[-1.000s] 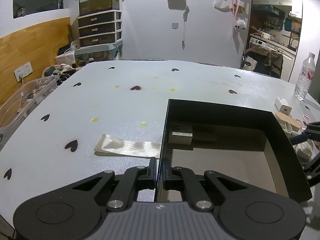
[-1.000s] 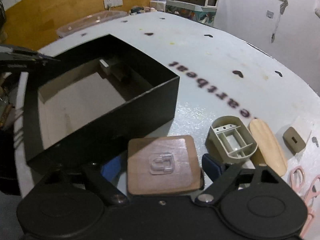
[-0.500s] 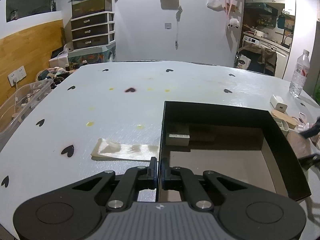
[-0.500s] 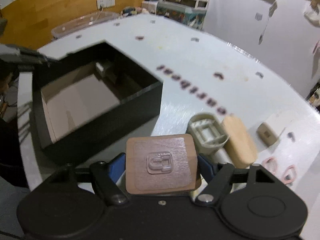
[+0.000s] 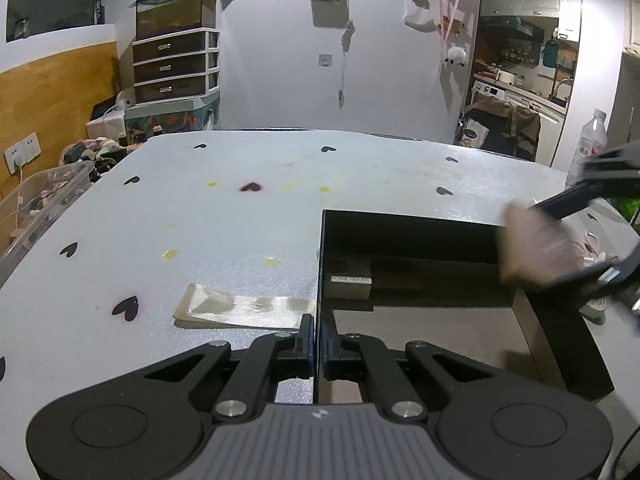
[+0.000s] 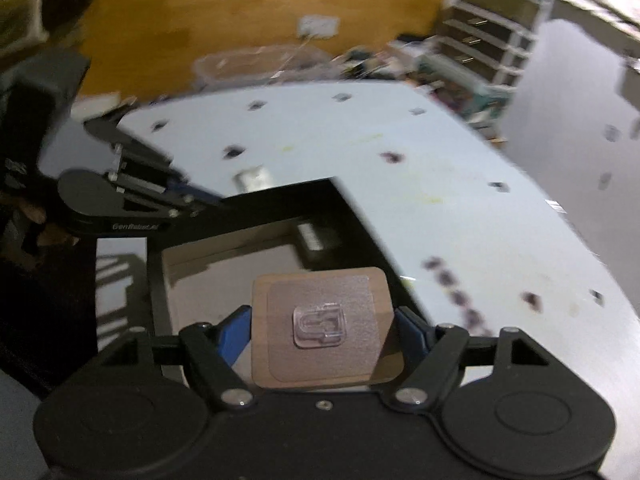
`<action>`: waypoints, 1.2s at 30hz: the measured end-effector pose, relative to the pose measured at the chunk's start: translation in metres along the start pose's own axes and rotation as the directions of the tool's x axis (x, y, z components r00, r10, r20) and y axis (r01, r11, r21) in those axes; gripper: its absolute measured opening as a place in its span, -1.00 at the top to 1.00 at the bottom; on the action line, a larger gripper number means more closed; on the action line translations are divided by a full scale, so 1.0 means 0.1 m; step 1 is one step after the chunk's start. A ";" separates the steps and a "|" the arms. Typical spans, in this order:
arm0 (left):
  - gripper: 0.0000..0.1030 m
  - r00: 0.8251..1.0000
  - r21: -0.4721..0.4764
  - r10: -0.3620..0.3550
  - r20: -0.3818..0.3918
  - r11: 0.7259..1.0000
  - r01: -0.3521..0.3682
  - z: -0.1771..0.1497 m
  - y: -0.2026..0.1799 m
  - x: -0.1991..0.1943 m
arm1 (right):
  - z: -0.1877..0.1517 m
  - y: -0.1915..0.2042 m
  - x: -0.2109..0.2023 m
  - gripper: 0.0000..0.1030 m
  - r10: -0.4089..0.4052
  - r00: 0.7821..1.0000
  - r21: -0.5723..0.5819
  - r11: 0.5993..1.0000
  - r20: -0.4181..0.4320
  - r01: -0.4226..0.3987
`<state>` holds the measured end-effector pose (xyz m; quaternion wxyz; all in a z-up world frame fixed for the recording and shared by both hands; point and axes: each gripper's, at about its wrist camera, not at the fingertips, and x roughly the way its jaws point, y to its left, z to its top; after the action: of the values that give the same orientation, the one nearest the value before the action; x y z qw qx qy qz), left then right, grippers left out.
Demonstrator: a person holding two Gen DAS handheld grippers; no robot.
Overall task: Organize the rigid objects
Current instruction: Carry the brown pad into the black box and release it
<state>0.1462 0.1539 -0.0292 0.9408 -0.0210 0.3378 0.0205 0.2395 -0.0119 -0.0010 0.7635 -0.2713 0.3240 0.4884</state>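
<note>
A black open box [image 5: 400, 228] sits on the white table; it also shows in the right wrist view [image 6: 352, 216]. My left gripper [image 5: 318, 340] is shut on the box's left wall. My right gripper [image 6: 322, 330] is shut on a brown card with a clear adhesive hook [image 6: 320, 326] and holds it above the box's right side; it appears blurred in the left wrist view [image 5: 532, 248]. A small labelled box [image 5: 348, 280] lies inside the black box at its far left corner.
A flat shiny packet [image 5: 244, 312] lies on the table left of the box. A water bottle [image 5: 586, 144] stands at the far right edge. A clear plastic bin [image 5: 40, 200] sits beyond the table's left edge. Small items [image 5: 596, 256] lie right of the box.
My right gripper has lifted the hook card off the table and swung it left, over the black box. My left gripper has kept its hold on the box wall.
</note>
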 end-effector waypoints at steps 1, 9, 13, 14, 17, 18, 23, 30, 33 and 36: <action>0.94 1.000 0.005 -0.002 -0.001 1.000 0.002 0.00 0.00 0.00 | 0.05 0.04 0.12 -0.49 0.014 1.000 -0.015 1.000 -0.024 -0.014; 0.95 1.000 0.007 -0.024 0.004 1.000 0.024 -0.01 0.04 0.02 | 0.34 0.34 0.75 -0.49 0.110 0.984 -0.116 0.985 -0.144 -0.127; 0.95 0.999 0.004 -0.033 0.008 0.999 0.033 -0.02 0.06 0.02 | 0.48 0.36 0.86 -0.49 0.144 0.981 -0.102 0.982 -0.127 -0.158; 0.95 0.999 0.001 -0.035 0.008 0.999 0.035 -0.02 0.07 0.02 | 0.51 0.35 0.89 -0.51 0.154 0.981 -0.098 0.981 -0.119 -0.166; 0.95 0.999 -0.005 -0.040 0.013 0.999 0.040 -0.03 0.09 0.02 | 0.51 0.26 0.92 -0.56 0.172 0.977 -0.050 0.982 -0.126 -0.179; 0.95 0.999 -0.007 -0.040 0.014 0.999 0.040 -0.03 0.09 0.02 | 0.49 0.24 0.91 -0.58 0.167 0.979 -0.033 0.985 -0.121 -0.172; 0.95 0.999 -0.009 -0.041 0.021 0.999 0.042 -0.04 0.09 0.03 | 0.35 0.15 0.77 -0.56 0.142 0.982 0.024 0.990 -0.126 -0.141; 0.95 0.999 -0.014 -0.045 0.027 0.999 0.045 -0.04 0.08 0.03 | 0.15 0.19 0.71 0.06 0.272 0.946 0.137 0.958 -0.176 -0.251; 0.95 0.999 -0.011 -0.043 0.027 0.999 0.044 -0.04 0.08 0.03 | 0.16 0.19 0.77 0.16 0.272 0.951 0.180 0.953 -0.149 -0.244; 0.95 0.999 -0.008 -0.038 0.025 0.999 0.038 -0.04 0.08 0.03 | 0.18 0.17 0.81 0.29 0.249 0.957 0.220 0.952 -0.147 -0.214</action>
<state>0.1452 0.1621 -0.0344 0.9451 -0.0310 0.3254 0.0041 0.2537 0.0538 -0.0525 0.6931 -0.1938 0.4667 0.5140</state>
